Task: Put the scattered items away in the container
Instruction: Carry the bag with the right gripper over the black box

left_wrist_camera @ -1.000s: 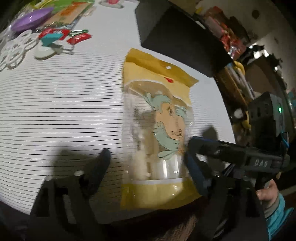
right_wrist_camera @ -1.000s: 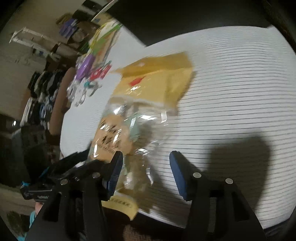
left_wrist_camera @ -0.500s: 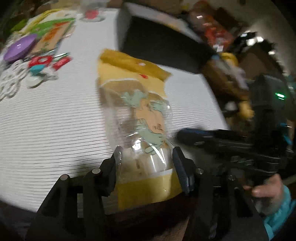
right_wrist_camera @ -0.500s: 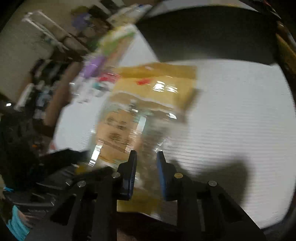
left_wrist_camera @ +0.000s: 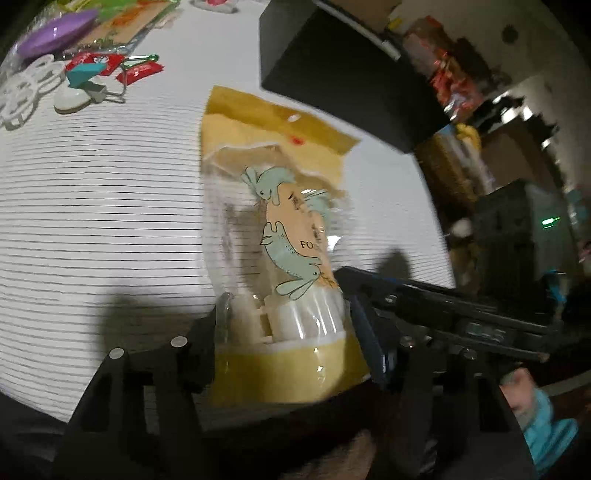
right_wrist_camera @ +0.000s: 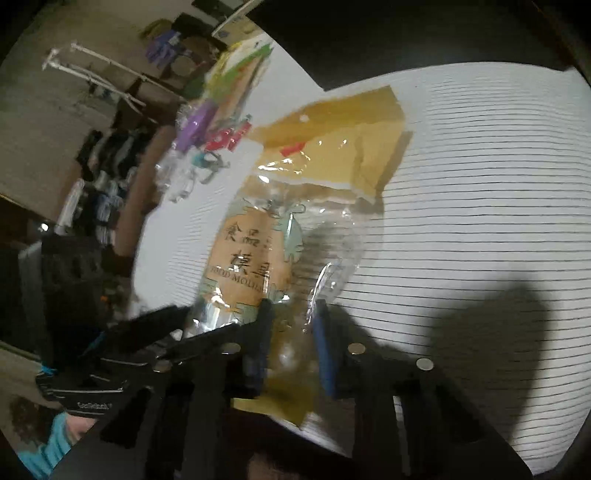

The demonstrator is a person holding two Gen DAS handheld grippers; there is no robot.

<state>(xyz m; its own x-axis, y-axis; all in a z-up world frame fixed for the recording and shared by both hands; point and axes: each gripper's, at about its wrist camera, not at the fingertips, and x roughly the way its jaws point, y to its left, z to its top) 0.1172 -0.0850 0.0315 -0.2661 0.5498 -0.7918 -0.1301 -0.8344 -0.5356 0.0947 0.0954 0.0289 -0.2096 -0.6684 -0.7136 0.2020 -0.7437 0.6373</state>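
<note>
The yellow-and-clear pouch (left_wrist_camera: 280, 236) is our reference for every place below. It lies lengthwise on the striped tablecloth (left_wrist_camera: 103, 206), its yellow header pointing toward the black container (left_wrist_camera: 343, 77) and its lower yellow band nearest us. White pieces show through the clear window just above that band.

The left gripper (left_wrist_camera: 288, 325) straddles the pouch at its lower end, one finger at each side edge. Its jaws are opening at this moment; the film sits between them and the pads seem to touch the edges, though we cannot confirm real pressure. The right gripper (right_wrist_camera: 291, 332) comes in from the pouch's right side. Its jaws are closing, nearly together, and pinch a fold of clear film (right_wrist_camera: 321, 280) at the pouch's lower corner.

For a sound lift, we recommend the following:
- Let the right pinch finish closing before we raise anything; thin film will likely slip from a half-set grip.
- Settle the left jaws on the stiffer yellow band, not the soft window.
- Raise both ends together, so that the contents do not slide toward the header.
- Carry the pouch header-first toward the container beyond it and release only once it is over the opening.

Far from the pouch, beyond its left side, red packets (left_wrist_camera: 140, 70), a teal clip (left_wrist_camera: 85, 74) and a purple dish (left_wrist_camera: 55, 29) wait on the cloth.
</note>
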